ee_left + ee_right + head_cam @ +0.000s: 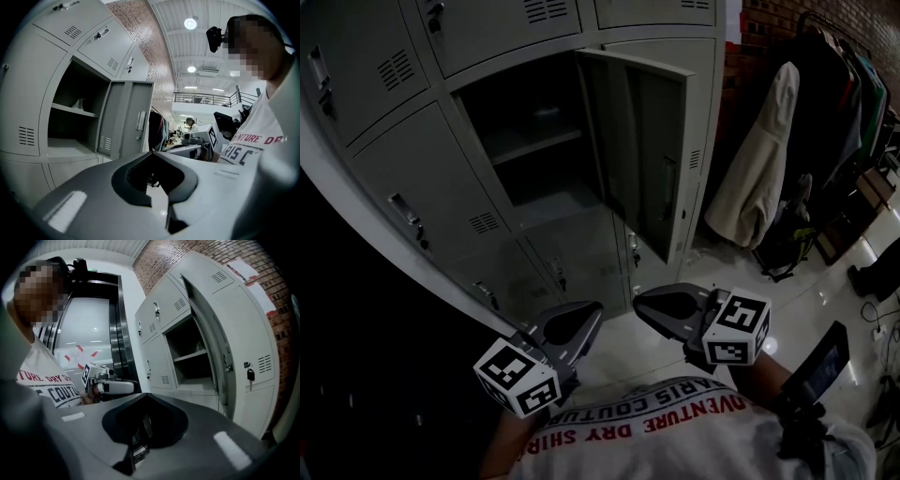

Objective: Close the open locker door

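- Now our left gripper [594, 309] and right gripper [640, 302] are near us, jaws together, empty.
- Locker door [642, 150] stands open, far, right of its compartment [534, 141].
- Pushing hard, we risk it bounces back.

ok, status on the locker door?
Left hand-held gripper and right hand-held gripper shut, empty, held low. Locker door open, untouched. Nothing seen blocking its swing.

Grey locker door [642, 150], red brick wall [769, 23]
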The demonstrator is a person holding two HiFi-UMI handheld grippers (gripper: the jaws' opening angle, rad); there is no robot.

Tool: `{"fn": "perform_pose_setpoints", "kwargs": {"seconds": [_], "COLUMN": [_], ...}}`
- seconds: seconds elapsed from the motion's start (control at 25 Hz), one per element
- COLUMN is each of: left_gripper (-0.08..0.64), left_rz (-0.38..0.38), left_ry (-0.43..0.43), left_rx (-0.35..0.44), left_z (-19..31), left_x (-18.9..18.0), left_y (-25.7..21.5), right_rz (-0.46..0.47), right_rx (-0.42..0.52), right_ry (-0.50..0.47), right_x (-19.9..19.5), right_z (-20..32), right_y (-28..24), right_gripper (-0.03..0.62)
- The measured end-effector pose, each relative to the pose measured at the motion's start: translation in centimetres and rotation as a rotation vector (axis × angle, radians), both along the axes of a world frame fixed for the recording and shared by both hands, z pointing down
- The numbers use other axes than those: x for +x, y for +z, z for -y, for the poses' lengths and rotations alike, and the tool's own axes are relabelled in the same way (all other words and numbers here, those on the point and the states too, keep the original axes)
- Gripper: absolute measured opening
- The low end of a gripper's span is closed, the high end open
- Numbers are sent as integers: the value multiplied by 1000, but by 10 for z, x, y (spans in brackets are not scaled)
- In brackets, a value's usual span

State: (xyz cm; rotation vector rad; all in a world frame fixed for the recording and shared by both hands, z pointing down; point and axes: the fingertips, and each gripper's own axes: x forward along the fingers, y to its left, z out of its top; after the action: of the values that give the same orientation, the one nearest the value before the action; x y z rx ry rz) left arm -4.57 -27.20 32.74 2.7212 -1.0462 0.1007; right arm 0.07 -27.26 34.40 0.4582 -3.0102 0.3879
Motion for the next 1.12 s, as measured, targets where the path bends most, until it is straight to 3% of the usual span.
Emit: {"fn": "perform_pose_setpoints", "kwargs": {"seconds": [0.28,0.64,0.84,1.12], "left_gripper": [5,5,5,5], "left_rz": [-4,-28,-30,-50], "left_ry": [22,31,29,-13], "left_rx": [2,-22,-25,-72], "left_z": [12,17,25,43], "left_x": [2,-3,-6,-21], "left_y": [4,6,6,19], "right_rz": [-32,-84,-111,-155], "right_rx": [20,183,276,311], "right_ry": [42,393,534,500], "right_x": [9,92,120,104], "right_z": [16,101,149,182], "right_y": [6,-40,-72,-76], "right_gripper": [-5,-5,-6,-5]}}
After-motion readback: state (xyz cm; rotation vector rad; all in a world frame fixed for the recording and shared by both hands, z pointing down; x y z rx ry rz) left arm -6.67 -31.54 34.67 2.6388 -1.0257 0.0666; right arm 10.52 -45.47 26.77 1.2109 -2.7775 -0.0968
